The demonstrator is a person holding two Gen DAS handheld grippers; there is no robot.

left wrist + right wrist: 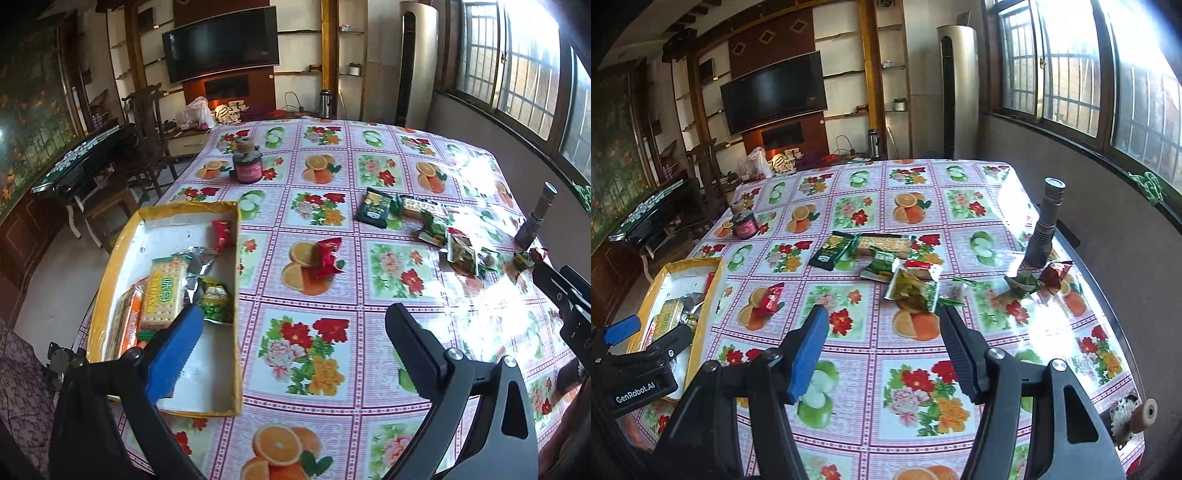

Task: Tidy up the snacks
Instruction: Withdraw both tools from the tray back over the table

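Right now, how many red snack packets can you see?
3. One leans in the far corner of the box, red packet; one lies on the tablecloth beside the box; one lies by the flashlight, at. Others may be hidden in the pile.

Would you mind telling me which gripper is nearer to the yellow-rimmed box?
Left. The left gripper hovers at the yellow-rimmed box, one finger over the snacks inside, jaws open and empty. The right gripper sits farther along the table, facing the loose packets, also open.
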